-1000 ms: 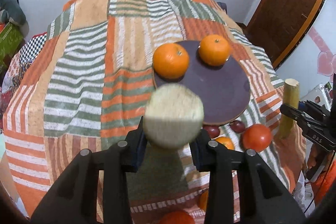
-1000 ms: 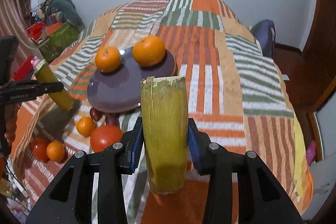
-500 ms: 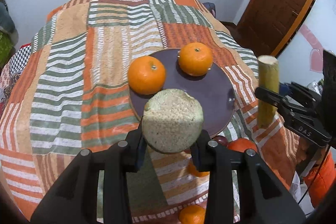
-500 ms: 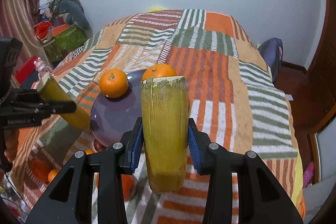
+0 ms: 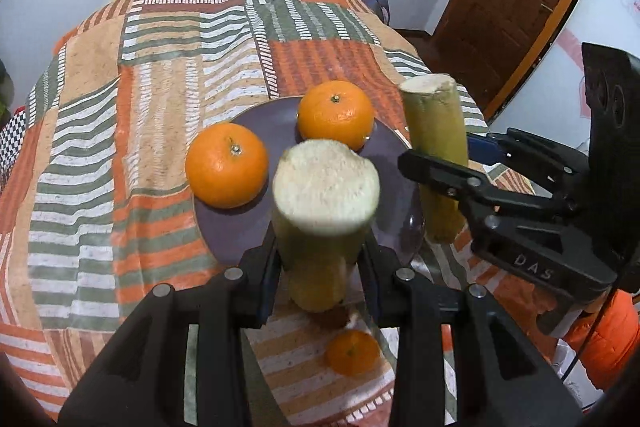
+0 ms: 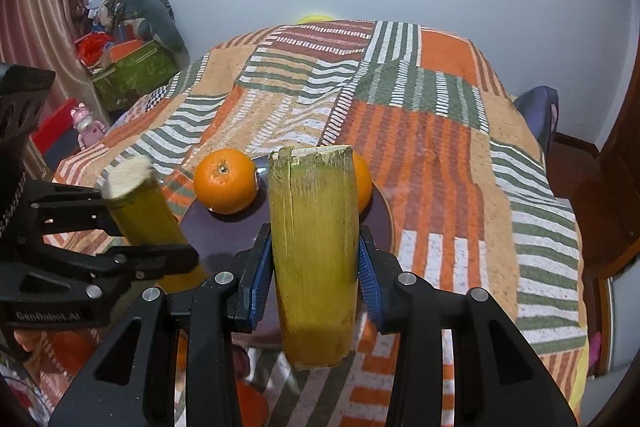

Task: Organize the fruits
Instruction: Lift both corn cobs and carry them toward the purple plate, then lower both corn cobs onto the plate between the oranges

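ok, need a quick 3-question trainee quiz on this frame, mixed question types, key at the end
1. True or false: the purple plate has three oranges on it.
2. Multiple choice: what does the right gripper hold? A) an orange B) a piece of sugarcane C) nothing
3. Fill in: the small orange near the left gripper lies on the ______, off the plate.

Key
1. False: two oranges, the left orange and the far orange.
2. B: the right sugarcane piece stands upright between the blue pads; the left gripper grips the left sugarcane piece.
3. Blanket: the striped blanket.
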### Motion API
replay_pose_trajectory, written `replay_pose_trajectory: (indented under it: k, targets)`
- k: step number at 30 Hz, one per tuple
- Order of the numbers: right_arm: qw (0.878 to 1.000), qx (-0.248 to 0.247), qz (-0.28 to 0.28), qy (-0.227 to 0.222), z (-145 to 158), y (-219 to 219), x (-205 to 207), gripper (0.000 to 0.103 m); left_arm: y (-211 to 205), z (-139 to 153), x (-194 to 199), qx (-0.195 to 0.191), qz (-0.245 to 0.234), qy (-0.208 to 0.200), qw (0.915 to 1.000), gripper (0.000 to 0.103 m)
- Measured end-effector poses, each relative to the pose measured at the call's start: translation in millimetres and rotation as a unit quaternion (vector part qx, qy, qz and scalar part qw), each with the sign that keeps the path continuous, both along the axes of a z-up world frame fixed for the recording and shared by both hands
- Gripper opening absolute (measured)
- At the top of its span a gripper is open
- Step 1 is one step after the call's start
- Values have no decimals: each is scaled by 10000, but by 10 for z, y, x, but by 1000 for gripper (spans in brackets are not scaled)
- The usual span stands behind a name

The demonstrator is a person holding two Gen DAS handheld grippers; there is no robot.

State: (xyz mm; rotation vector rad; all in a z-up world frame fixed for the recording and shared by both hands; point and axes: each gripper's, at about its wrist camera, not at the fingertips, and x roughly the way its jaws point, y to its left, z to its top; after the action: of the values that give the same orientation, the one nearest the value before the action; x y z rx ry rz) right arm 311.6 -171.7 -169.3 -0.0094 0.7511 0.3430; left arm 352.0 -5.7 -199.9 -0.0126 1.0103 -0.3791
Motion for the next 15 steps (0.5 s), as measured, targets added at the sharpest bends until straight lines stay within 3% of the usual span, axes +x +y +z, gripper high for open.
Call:
replay_pose_trajectory:
  k: [11,15]
  targets:
    - [9997,-107,236,52,-72,164,187,36,-5,-150,234,-103,136,79,9998,35]
    - [9992,-62,346,213,-134,148,258,36,-36,-184,265,30,69,15,10000,36]
